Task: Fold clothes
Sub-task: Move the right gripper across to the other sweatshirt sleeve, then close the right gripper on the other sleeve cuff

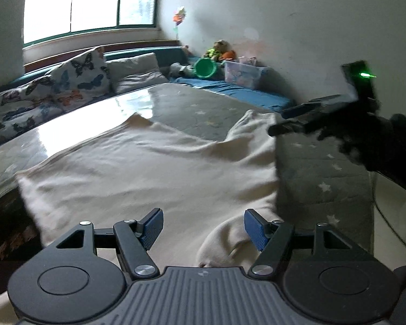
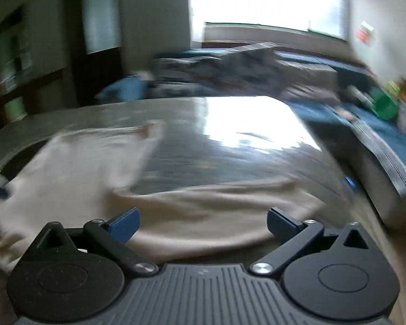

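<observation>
My left gripper [image 1: 203, 228] hangs with its 2 blue pads spread apart and nothing between them, low over the near hem of the cream shirt [image 1: 149, 168]. My right gripper [image 2: 203, 223] is spread just as wide and empty, above the shirt's near fold in the blurred right wrist view; from the left wrist view I see it coming in from the side, held in a dark glove [image 1: 376, 146].

The shirt lies spread on the glossy table [image 1: 94, 111], 1 corner rumpled under my left pads and the far right part humped up near the table's side.

I think the surface looks slick, so a pinch that catches only the top layer could drag the whole shirt instead of folding it. The right side sits close to the table edge, and a hard pull there could slide cloth off.

The far half of the table is bare, leaving good room to fold away from me; pillows [image 1: 75, 81] and toys [image 1: 219, 51] sit well apart
</observation>
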`<state>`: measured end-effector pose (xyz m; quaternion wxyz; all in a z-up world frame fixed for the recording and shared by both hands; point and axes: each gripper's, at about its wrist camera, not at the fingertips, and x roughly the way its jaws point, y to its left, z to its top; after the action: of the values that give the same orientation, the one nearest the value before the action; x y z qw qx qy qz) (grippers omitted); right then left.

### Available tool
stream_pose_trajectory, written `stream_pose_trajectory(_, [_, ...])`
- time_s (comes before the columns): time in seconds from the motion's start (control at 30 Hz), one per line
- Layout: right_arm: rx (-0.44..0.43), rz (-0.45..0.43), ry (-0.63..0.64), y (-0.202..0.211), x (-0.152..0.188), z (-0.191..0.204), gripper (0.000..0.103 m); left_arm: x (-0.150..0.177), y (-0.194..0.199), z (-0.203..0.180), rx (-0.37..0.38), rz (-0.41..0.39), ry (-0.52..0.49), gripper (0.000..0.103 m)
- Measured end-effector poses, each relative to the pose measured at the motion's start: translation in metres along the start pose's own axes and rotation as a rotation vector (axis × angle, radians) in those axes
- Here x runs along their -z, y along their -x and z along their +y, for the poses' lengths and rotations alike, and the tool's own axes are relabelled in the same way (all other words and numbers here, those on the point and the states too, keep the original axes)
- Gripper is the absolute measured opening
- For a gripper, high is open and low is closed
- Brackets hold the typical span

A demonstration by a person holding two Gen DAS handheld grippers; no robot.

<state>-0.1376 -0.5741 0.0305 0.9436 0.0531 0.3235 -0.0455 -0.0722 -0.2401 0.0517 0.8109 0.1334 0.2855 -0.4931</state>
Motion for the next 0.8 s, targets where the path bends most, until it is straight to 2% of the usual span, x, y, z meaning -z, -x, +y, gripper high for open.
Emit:
stream_pose_trajectory(0.17, [0.09,0.031,-0.229,-0.021,-0.003,-0.057,0.091,-0.008,-0.007,-0.006,0.006,0.004,-0.027,0.069])
stream_pose_trajectory(0.3, [0.117,0.028,-0.346,-0.028,-0.001,-0.083,0.086,-0.008,-0.006,0.0,-0.009,0.008,-0.012,0.069])
stream_pose_trajectory(0.57, [0.139,0.031,-0.348,-0.035,-0.002,-0.09,0.074,-0.005,-0.004,0.009,-0.019,0.012,0.011,0.07])
stream_pose_trajectory(0.63, [0.157,0.033,-0.333,-0.038,-0.003,-0.088,0.066,-0.005,-0.004,0.01,-0.019,0.011,0.012,0.07])
stream_pose_trajectory(0.77, [0.174,0.041,-0.307,-0.04,-0.004,-0.082,0.06,-0.005,-0.004,0.01,-0.019,0.008,0.017,0.07])
stream_pose_trajectory(0.8, [0.184,0.044,-0.299,-0.04,-0.004,-0.08,0.055,-0.005,-0.004,0.01,-0.018,0.007,0.018,0.07])
